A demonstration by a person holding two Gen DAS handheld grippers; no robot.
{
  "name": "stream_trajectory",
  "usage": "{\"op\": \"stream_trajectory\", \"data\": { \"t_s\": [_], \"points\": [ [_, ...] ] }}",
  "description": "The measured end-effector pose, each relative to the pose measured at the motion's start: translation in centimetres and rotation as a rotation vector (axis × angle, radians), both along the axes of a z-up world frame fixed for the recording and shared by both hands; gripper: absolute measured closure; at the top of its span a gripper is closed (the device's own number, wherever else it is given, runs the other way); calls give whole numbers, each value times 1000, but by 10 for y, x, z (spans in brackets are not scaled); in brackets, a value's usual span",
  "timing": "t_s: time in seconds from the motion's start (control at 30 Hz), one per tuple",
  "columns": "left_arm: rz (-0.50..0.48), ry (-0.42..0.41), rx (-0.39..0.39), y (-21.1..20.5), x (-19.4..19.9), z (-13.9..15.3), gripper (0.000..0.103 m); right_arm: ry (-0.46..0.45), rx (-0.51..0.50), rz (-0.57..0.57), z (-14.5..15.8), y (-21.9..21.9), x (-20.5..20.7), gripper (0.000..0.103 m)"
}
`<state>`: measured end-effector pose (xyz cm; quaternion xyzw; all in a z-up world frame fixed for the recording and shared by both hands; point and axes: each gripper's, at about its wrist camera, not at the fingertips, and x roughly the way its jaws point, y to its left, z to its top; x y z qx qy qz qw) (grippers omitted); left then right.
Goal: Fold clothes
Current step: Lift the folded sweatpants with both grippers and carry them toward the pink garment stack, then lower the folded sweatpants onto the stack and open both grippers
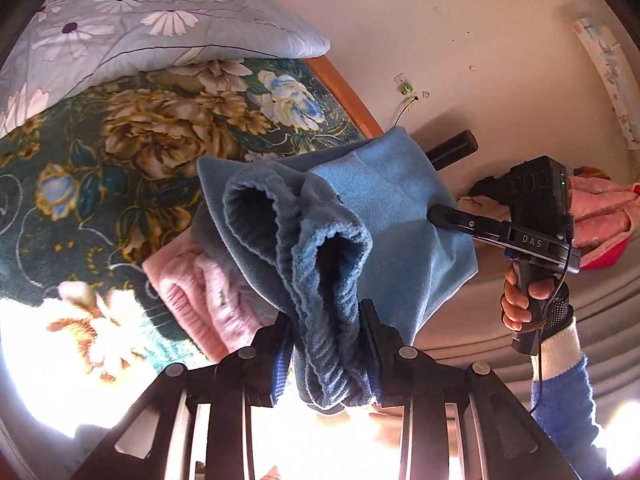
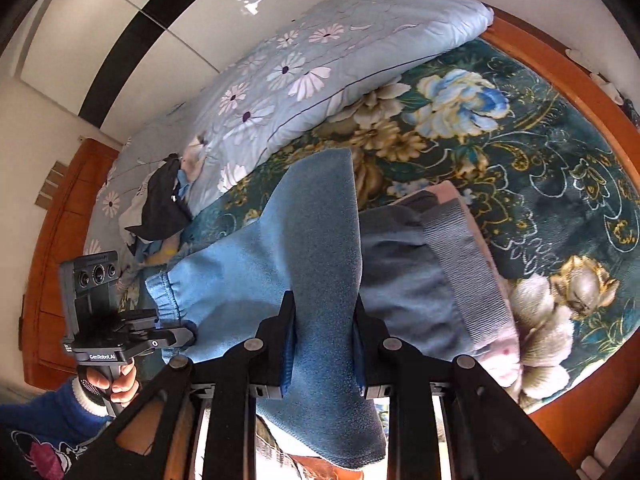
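A light blue fleece garment (image 1: 384, 208) hangs stretched between both grippers above the bed. In the left wrist view my left gripper (image 1: 326, 316) is shut on its bunched elastic band. The right gripper (image 1: 438, 180) pinches the cloth's far side, a hand (image 1: 520, 300) on its handle. In the right wrist view my right gripper (image 2: 323, 300) is shut on a thick fold of the same blue fleece (image 2: 320, 232). The left gripper (image 2: 176, 326) clamps the gathered edge at the left. Below lies a folded grey-blue garment (image 2: 420, 280) on a pink one (image 2: 504, 360).
The bed carries a dark green floral blanket (image 2: 540, 168) and a light blue daisy quilt (image 2: 320, 64). Its wooden frame (image 2: 560, 72) runs along the wall. A loose heap of clothes (image 2: 160, 208) lies by the quilt, and pink clothes (image 1: 600, 208) sit at the right.
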<state>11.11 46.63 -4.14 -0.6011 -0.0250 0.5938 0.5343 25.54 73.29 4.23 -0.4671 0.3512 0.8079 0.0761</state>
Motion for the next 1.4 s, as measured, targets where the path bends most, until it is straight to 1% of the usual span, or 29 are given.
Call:
{"op": "stream_trajectory", "data": {
  "t_s": [0.1, 0.23, 0.27, 0.3, 0.4, 0.47, 0.57, 0.67, 0.73, 0.77, 0.83, 0.97, 1.03, 1.1, 1.2, 1.27, 1.3, 1.37, 1.4],
  "points": [
    [10, -26, -15, 19, -1, -22, 70, -26, -2, -24, -15, 22, 5, 78],
    [32, -19, -74, 30, -5, -57, 70, -83, -29, -52, -51, 36, 3, 77],
    [38, -23, -81, 30, -6, -63, 70, -90, -37, -64, -59, 38, 4, 77],
    [43, -29, -86, 30, -7, -67, 66, -90, -46, -78, -65, 42, 5, 76],
    [44, -23, -98, 32, -5, -73, 65, -92, -61, -116, -79, 49, 10, 75],
    [34, -2, -113, 37, -1, -70, 65, -96, -52, -132, -82, 49, 11, 75],
    [17, 28, -123, 38, 4, -58, 65, -100, -25, -136, -79, 45, 10, 75],
    [0, 47, -128, 31, 7, -44, 64, -107, 1, -120, -72, 41, 9, 74],
    [3, 66, -127, 22, 6, -34, 63, -115, 24, -117, -68, 39, 11, 71],
    [7, 86, -126, 18, 5, -28, 63, -119, 36, -117, -65, 38, 12, 69],
    [22, 143, -123, 10, 2, -13, 63, -122, 64, -136, -58, 38, 19, 68],
    [49, 260, -82, 11, -3, 23, 63, -95, 122, -154, -37, 34, 30, 68],
    [22, 302, -52, 24, 2, 40, 63, -76, 148, -143, -28, 27, 32, 68],
    [-21, 334, -36, 39, 11, 48, 61, -67, 165, -116, -24, 17, 30, 68],
    [-87, 396, -46, 64, 29, 49, 59, -78, 186, -55, -28, 1, 24, 68],
    [-116, 424, -76, 74, 34, 39, 59, -87, 201, -15, -31, -10, 20, 68],
    [-118, 433, -100, 77, 32, 31, 59, -100, 209, -5, -35, -12, 21, 68],
    [-109, 438, -141, 76, 26, 17, 59, -126, 218, -23, -43, -10, 26, 68],
    [-102, 431, -155, 75, 21, 10, 59, -125, 201, -36, -48, -8, 29, 68]
  ]
}}
